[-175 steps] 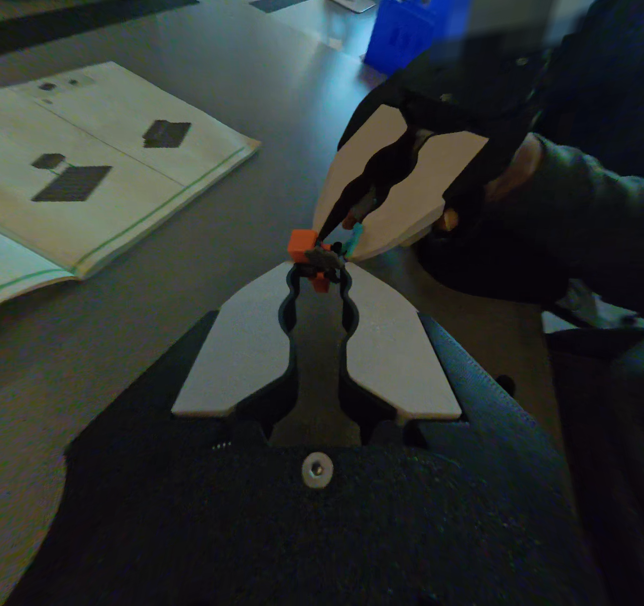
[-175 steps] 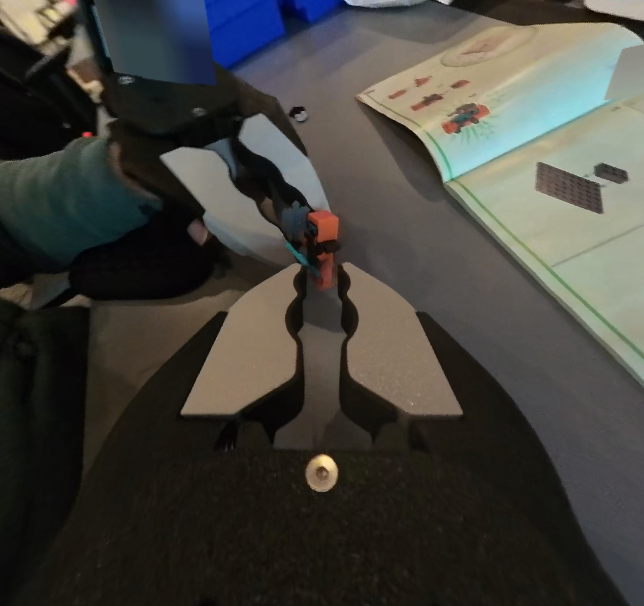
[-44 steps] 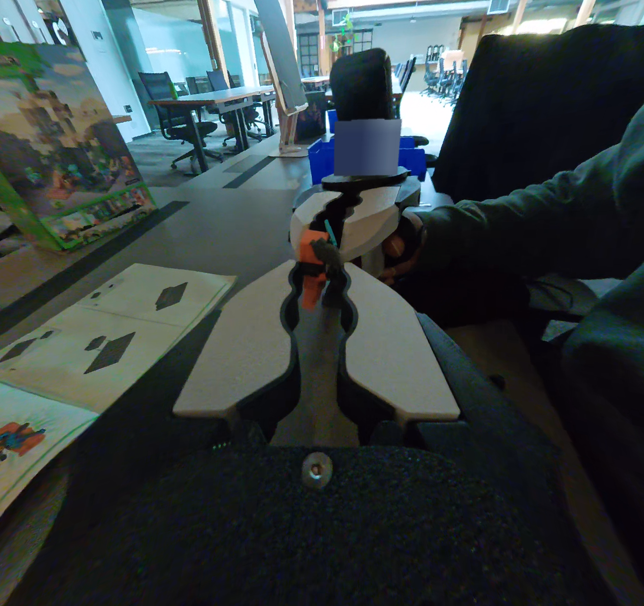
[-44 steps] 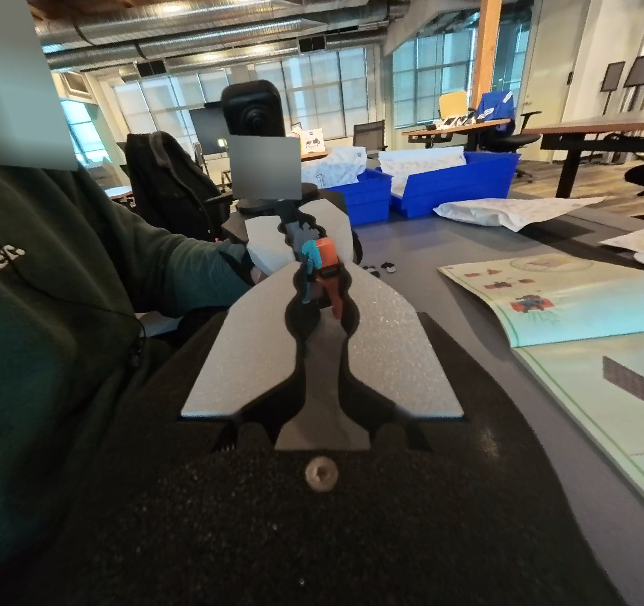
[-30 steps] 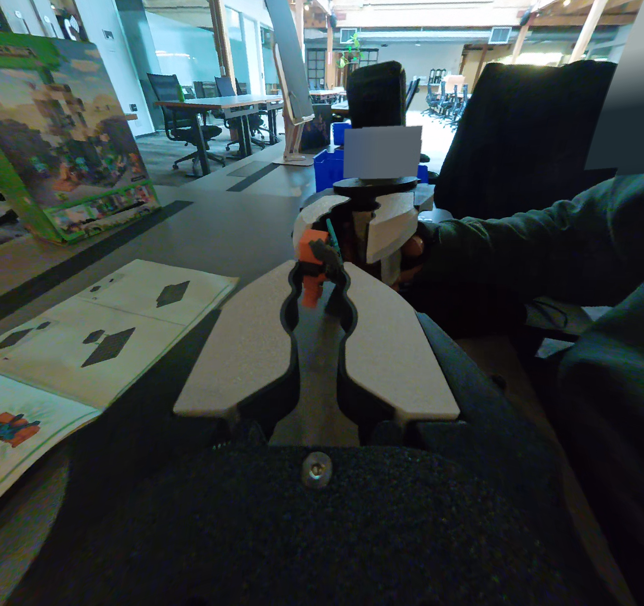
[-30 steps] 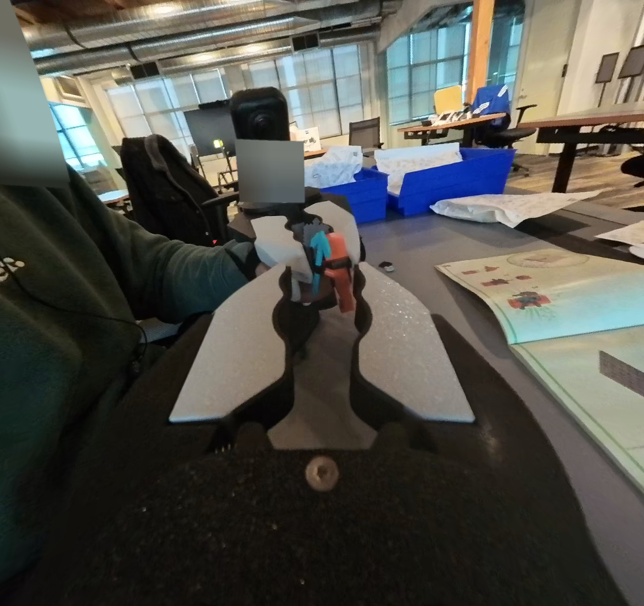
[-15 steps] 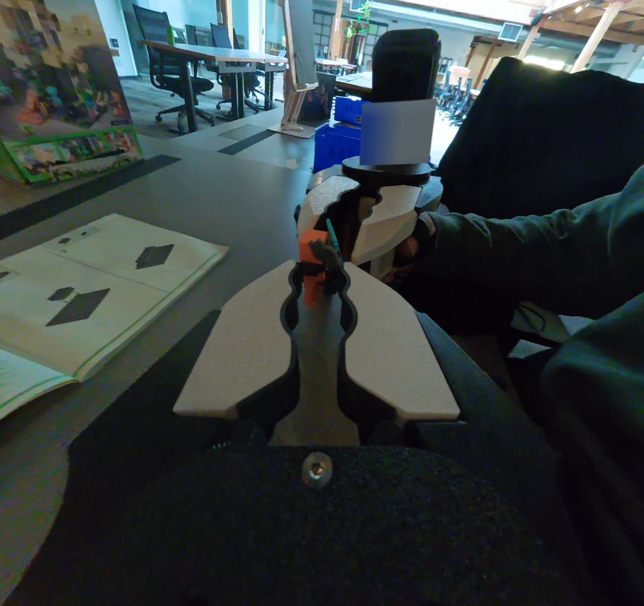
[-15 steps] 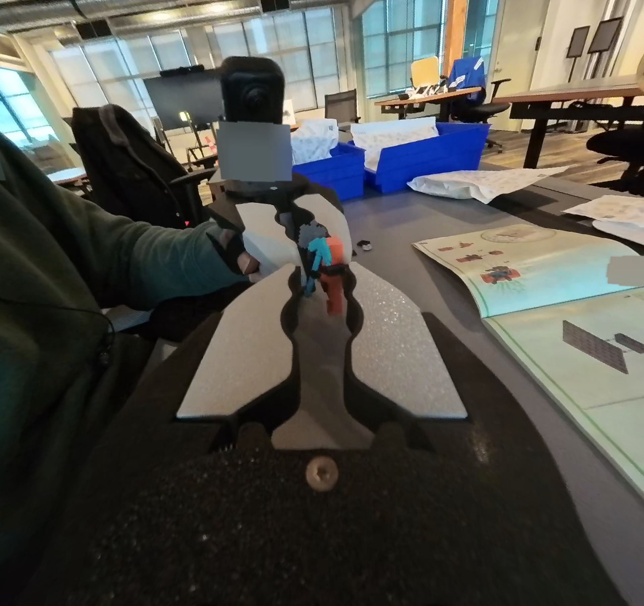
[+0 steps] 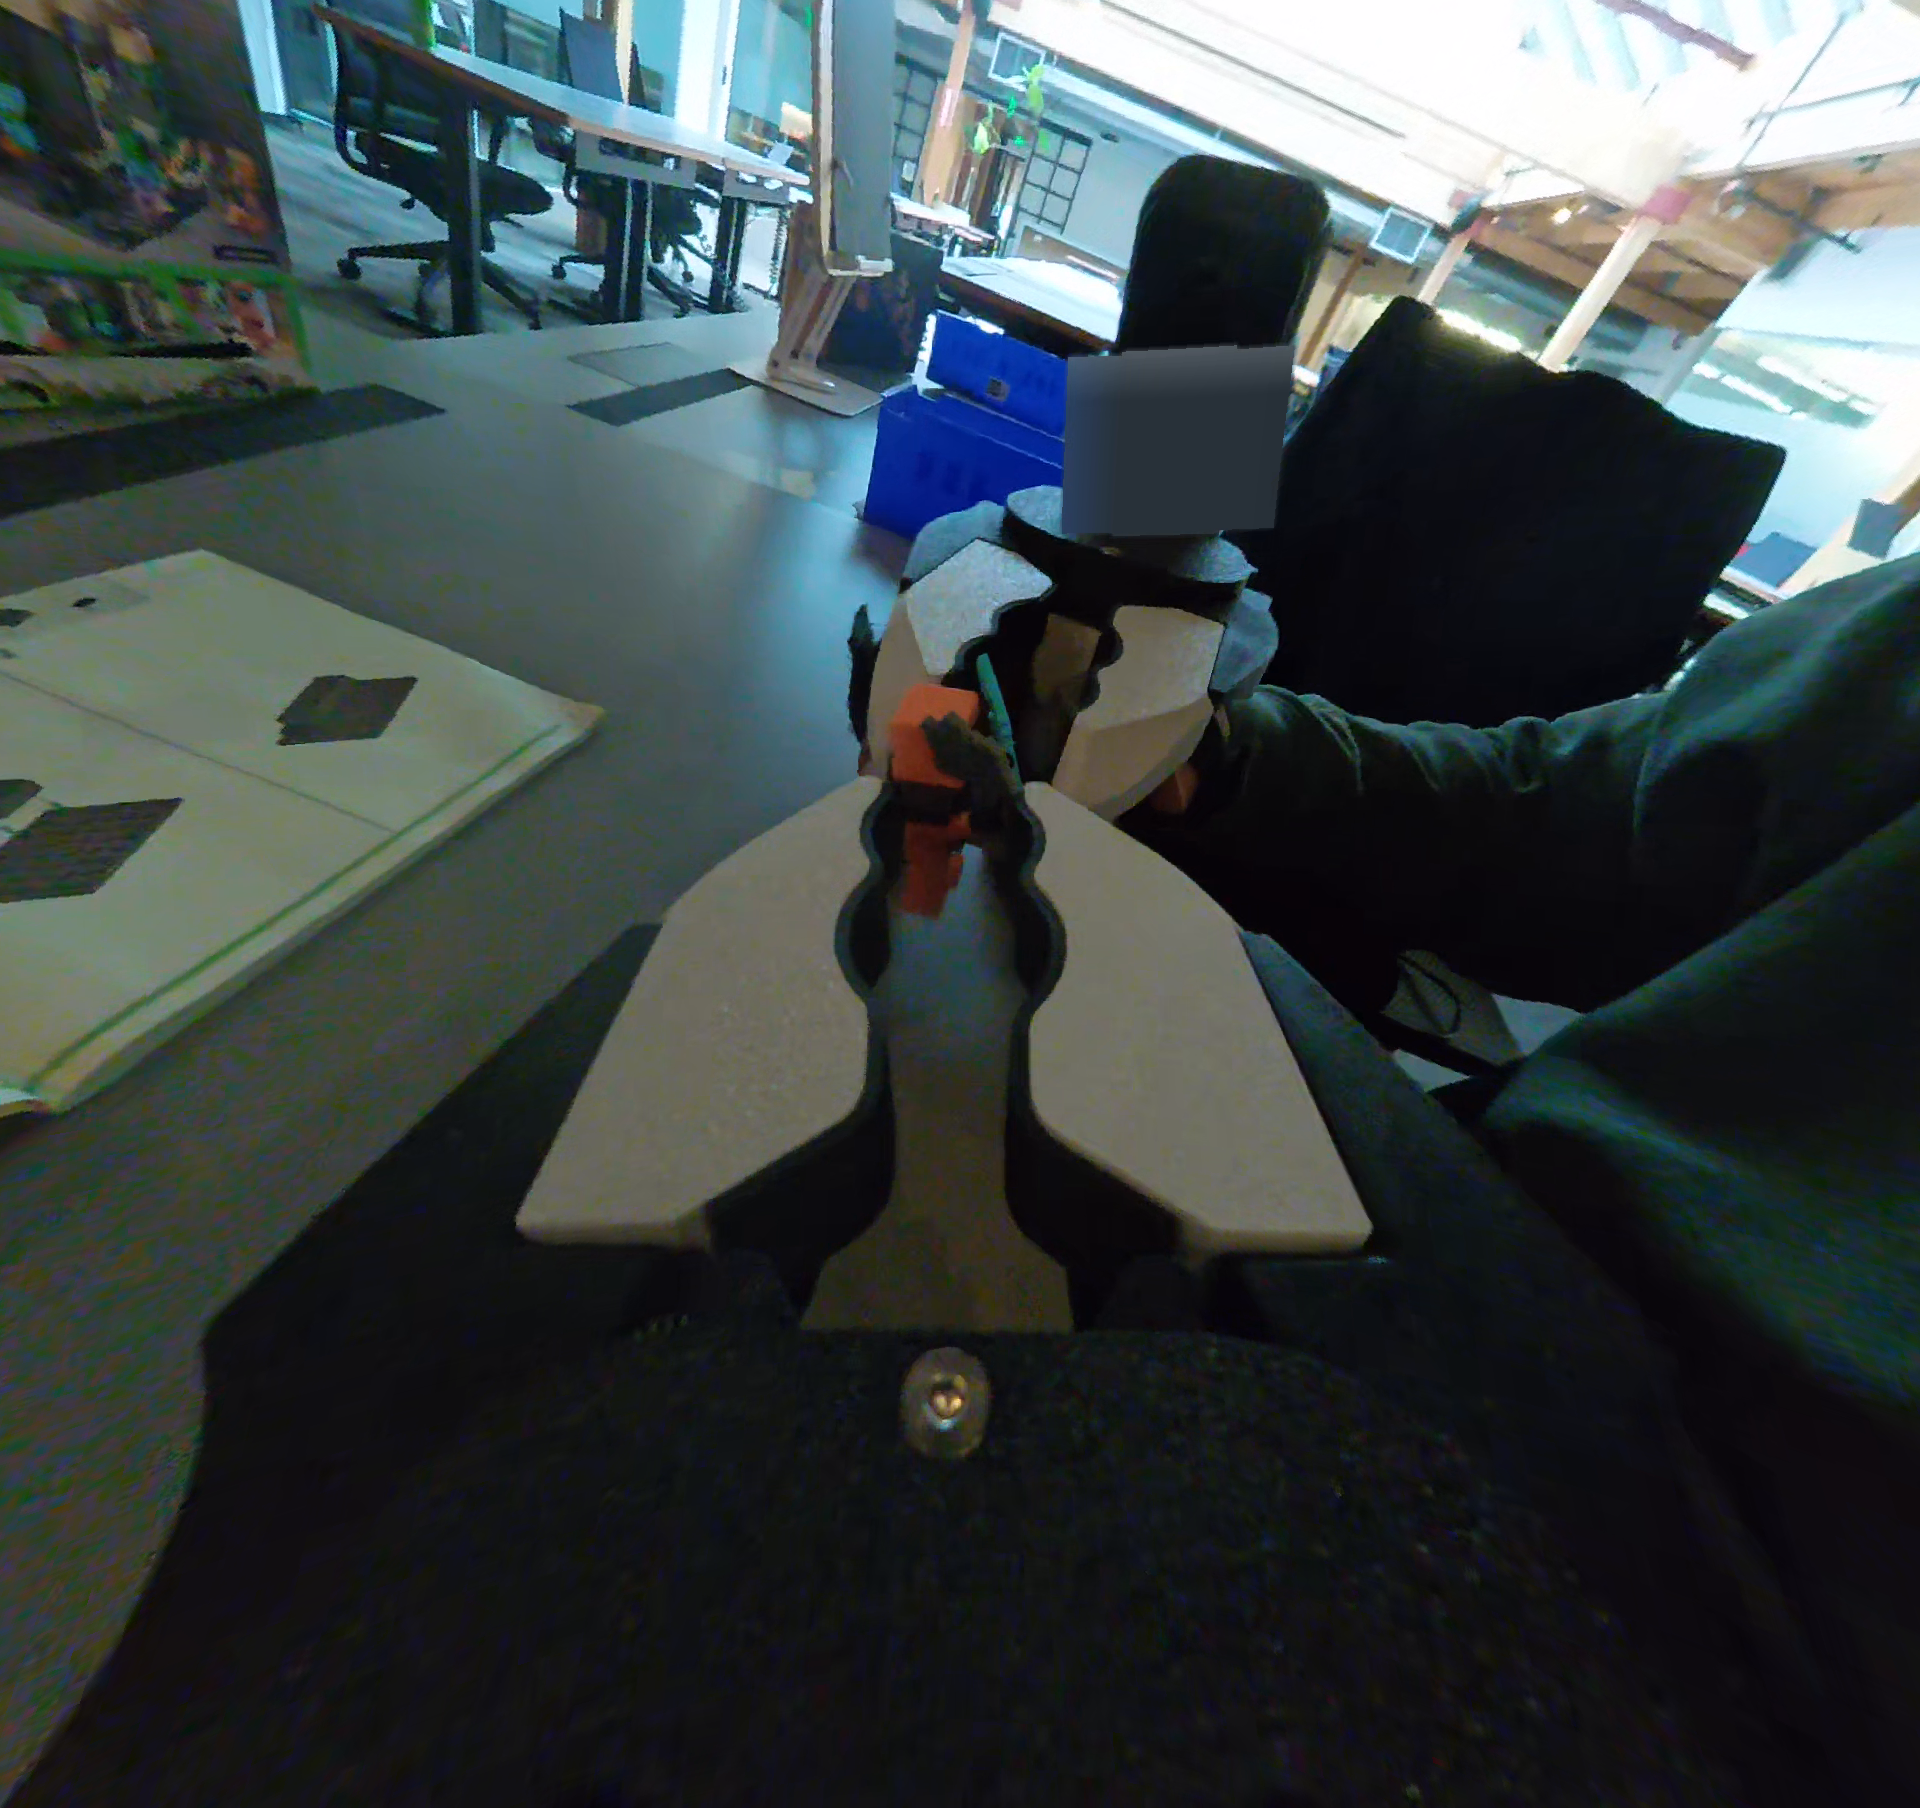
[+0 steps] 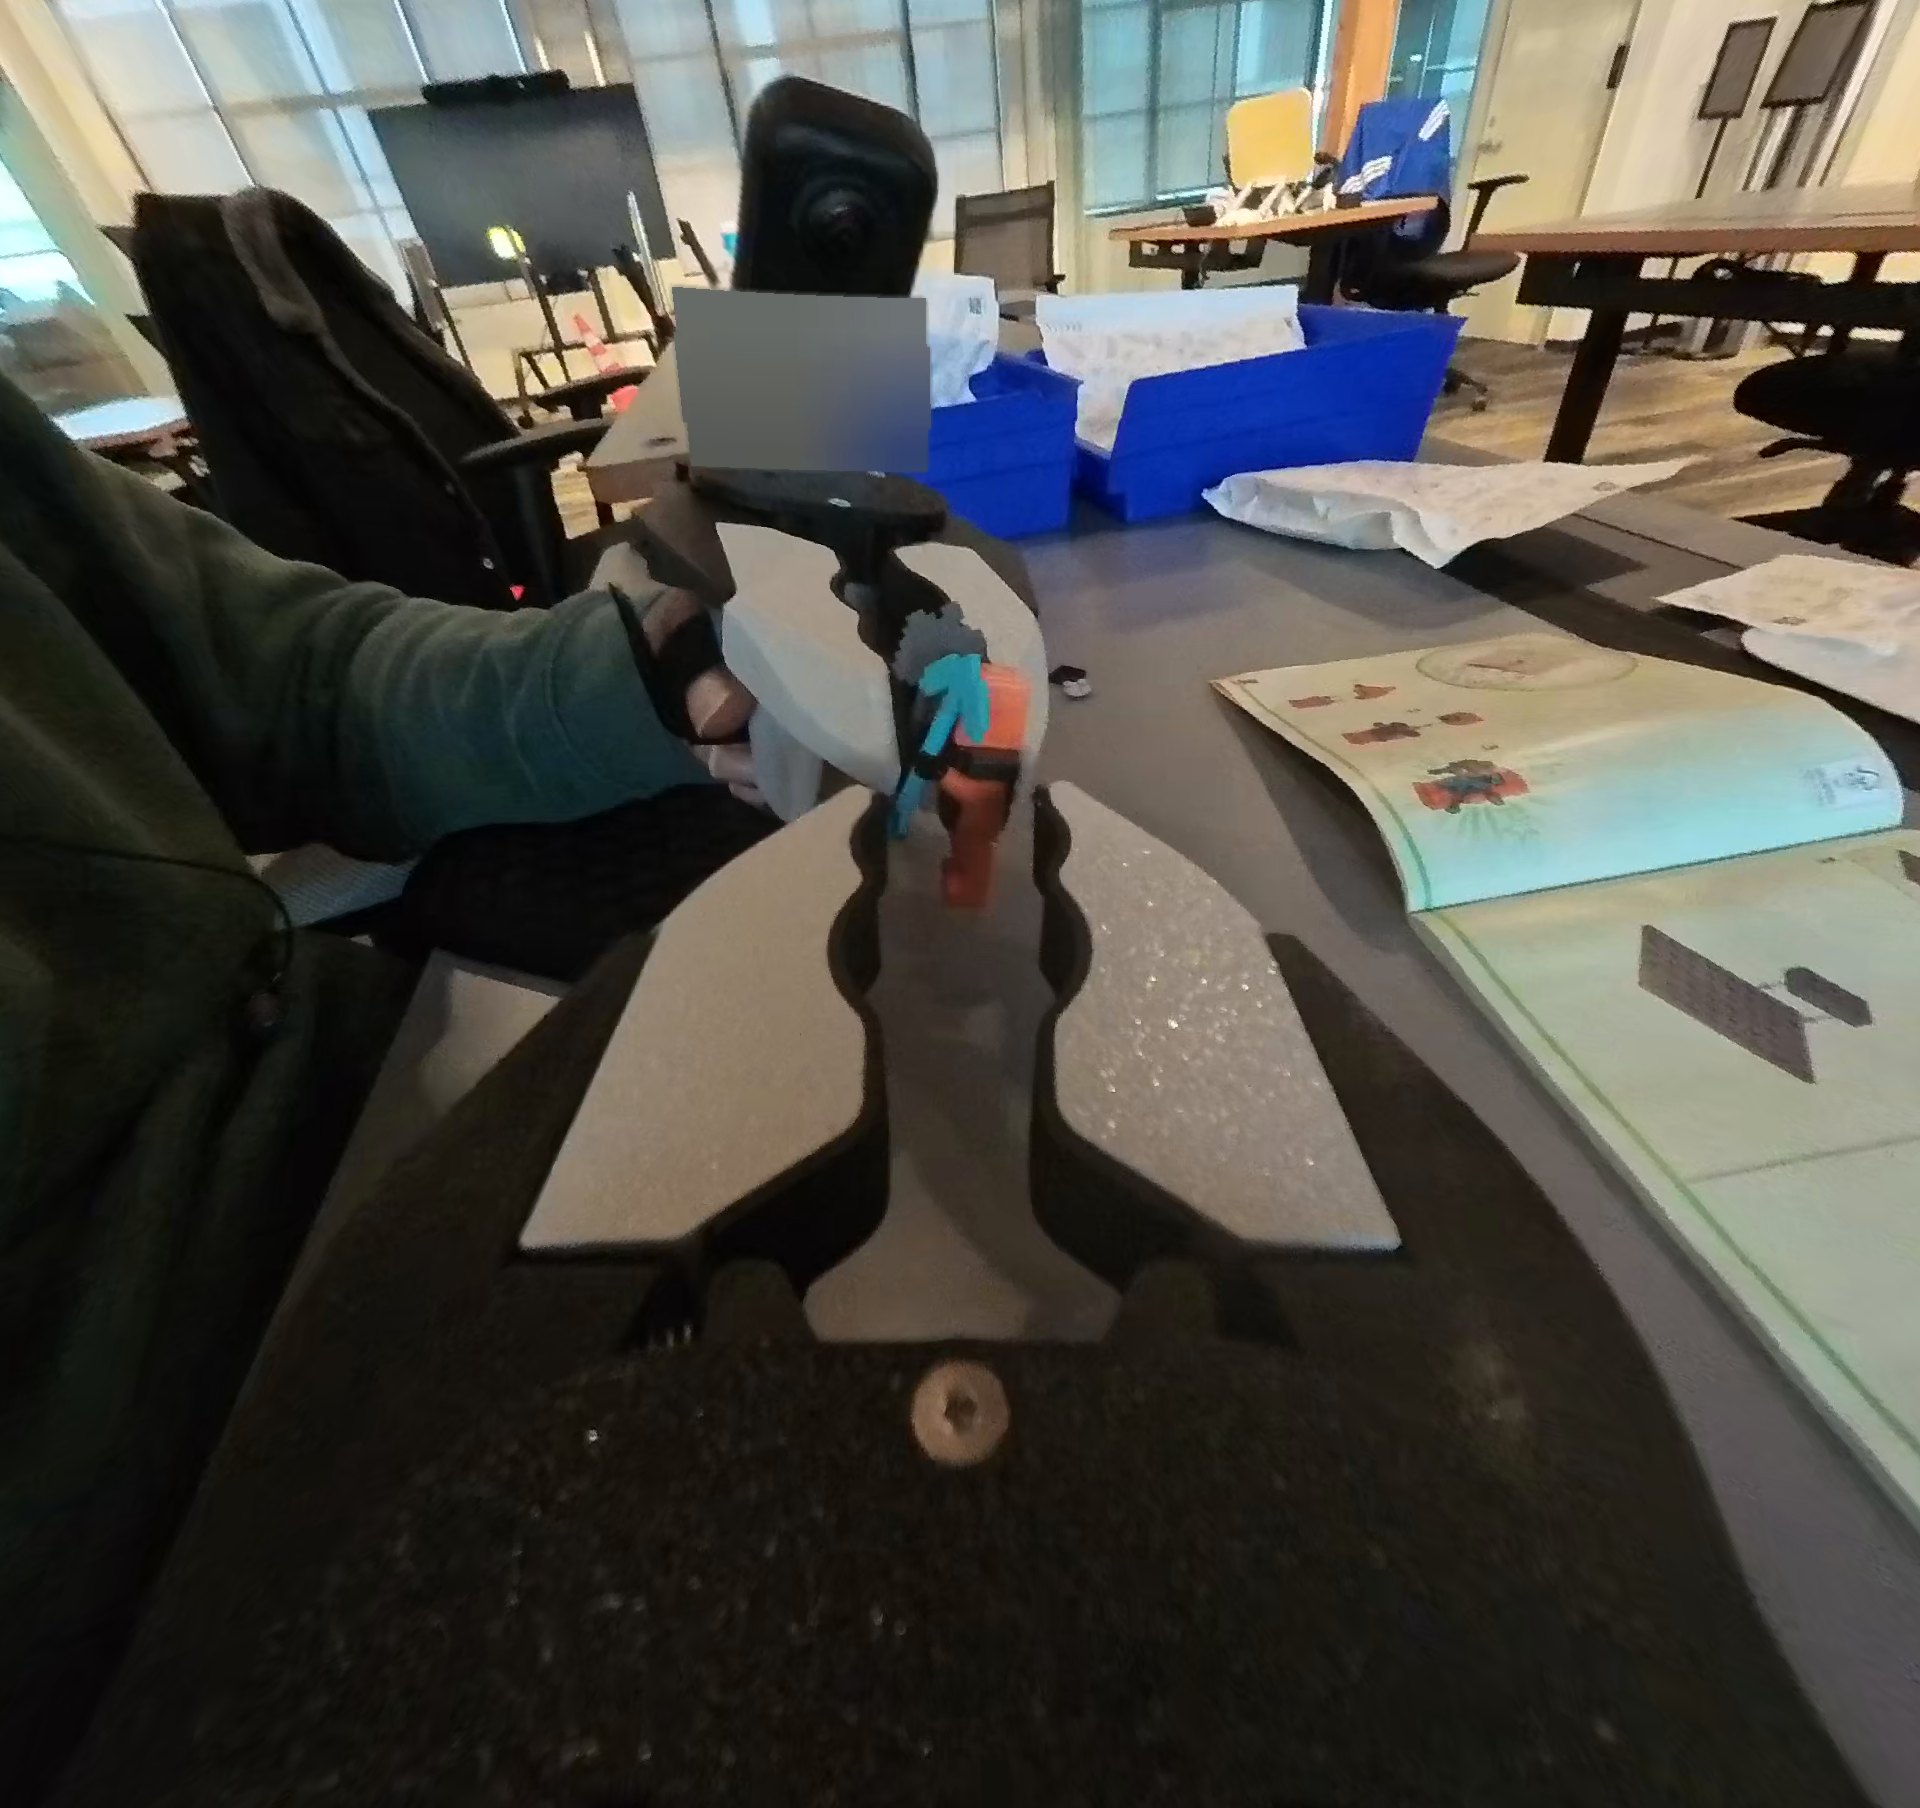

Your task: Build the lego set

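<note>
A small orange lego figure [image 9: 925, 740] with a teal pickaxe [image 10: 940, 709] hangs in the air above the grey table [image 9: 623, 563]. My left gripper [image 9: 951, 808] is shut on the figure's body. My right gripper [image 10: 954, 808] faces it from the other side. Its jaws stand apart on either side of the figure's orange legs [image 10: 975, 854], with a gap on both sides. The right gripper's white fingers [image 9: 940, 620] show behind the figure in the left wrist view. The pickaxe [image 9: 992, 709] points up between them.
An open instruction booklet [image 10: 1662, 875] lies on the table, and it also shows in the left wrist view [image 9: 208, 771]. Blue bins [image 10: 1247, 418] and white paper bags [image 10: 1434, 501] stand farther back. A lego box [image 9: 125, 148] is at the far left. Small loose pieces [image 10: 1070, 683] lie near the bins. My two grippers' fingertips are within a few centimetres of each other.
Both grippers have lifted from pointing down at the table to nearly level. The right jaws widened off the figure's legs a second ago. The figure has stayed in the left gripper.
</note>
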A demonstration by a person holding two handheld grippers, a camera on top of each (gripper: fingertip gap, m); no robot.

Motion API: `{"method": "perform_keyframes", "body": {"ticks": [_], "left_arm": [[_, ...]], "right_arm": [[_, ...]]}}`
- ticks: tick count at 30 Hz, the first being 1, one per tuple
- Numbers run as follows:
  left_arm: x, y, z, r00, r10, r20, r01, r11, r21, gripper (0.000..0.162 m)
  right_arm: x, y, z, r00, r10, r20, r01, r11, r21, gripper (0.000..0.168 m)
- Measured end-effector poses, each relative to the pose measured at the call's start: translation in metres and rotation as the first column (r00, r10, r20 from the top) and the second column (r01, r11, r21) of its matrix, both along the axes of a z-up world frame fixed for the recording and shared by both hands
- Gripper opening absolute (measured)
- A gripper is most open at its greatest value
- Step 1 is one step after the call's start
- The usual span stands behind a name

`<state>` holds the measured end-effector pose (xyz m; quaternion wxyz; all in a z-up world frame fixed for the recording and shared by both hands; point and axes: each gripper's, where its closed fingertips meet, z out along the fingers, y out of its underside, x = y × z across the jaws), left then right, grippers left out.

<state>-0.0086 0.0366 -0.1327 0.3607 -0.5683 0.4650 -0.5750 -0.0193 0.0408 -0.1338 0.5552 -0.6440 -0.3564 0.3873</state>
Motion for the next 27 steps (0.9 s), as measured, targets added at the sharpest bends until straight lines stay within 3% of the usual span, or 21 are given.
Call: {"method": "perform_keyframes", "body": {"ticks": [9, 18, 27], "left_arm": [[-0.003, 0.000, 0.002, 1.000, -0.028, 0.013, 0.028, 0.997, -0.078, 0.020], [0.000, 0.011, -0.008, 0.998, 0.051, -0.042, -0.049, 0.997, 0.055, 0.019], [0.001, 0.011, -0.018, 0.993, 0.069, -0.096, -0.058, 0.991, 0.118, 0.020]], "right_arm": [[-0.001, -0.001, -0.004, 0.999, -0.005, 0.040, 0.004, 1.000, 0.030, 0.018], [0.007, 0.002, 0.009, 0.999, -0.025, -0.035, 0.026, 1.000, 0.018, 0.023], [0.002, 0.005, 0.000, 0.999, -0.035, 0.025, 0.035, 0.999, 0.028, 0.020]]}}
